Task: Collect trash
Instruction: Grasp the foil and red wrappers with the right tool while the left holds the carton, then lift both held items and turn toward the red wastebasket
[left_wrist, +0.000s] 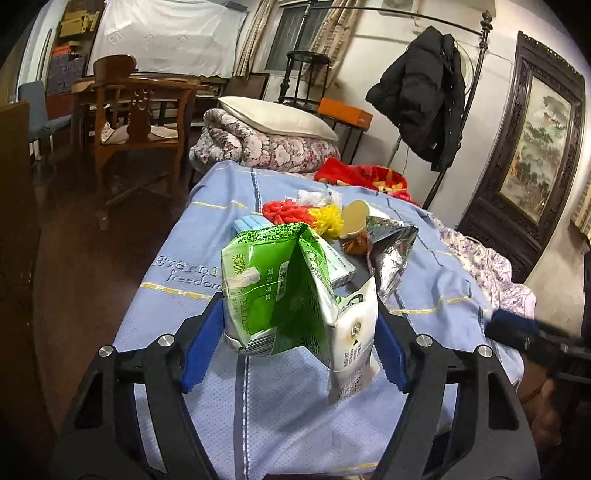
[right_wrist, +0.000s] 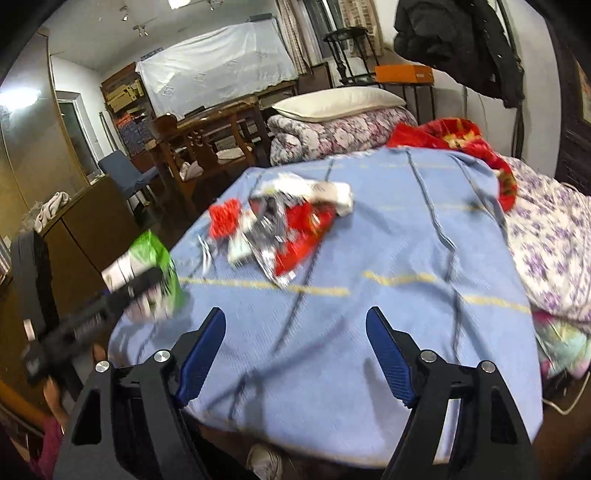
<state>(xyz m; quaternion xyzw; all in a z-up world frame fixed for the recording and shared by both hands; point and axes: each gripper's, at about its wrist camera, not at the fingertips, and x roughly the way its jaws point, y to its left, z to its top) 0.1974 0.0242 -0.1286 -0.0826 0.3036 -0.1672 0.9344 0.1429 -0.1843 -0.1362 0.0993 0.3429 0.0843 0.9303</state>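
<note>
- Left tongs (left_wrist: 300, 325) nearest the lens, clenched on a crushed green drink carton (left_wrist: 280, 280), held up above the blue bedspread (left_wrist: 258, 406), near the front edge of the bed.
- Grip risk: carton is already flattened and folded, blue pads bite only its lower flanks; the white torn flap hangs loose below. Judged likely to twist or slide out if swung fast.
- Leftover liquid could drip onto the bedspread; contents not visible, cannot tell.
- Beyond the carton: trash pile (left_wrist: 332, 221) in the middle of the bedspread, with blue pack, red and yellow crumpled bits, white tissue, paper cup, silver foil bag (left_wrist: 391, 251). All light and loose.
- Risk: foil bag sits just beside the carton's far side; a low pass may snag it and scatter the pile off the bed.
- Right tongs (right_wrist: 295, 343) released, nothing between the pads, hovering over the bedspread's near end, well short of the pile.
- Right view is motion-blurred; a grab at this speed could miss thin wrappers or pinch bedspread cloth.
- No bin visible in either view; drop spot unknown.
</note>
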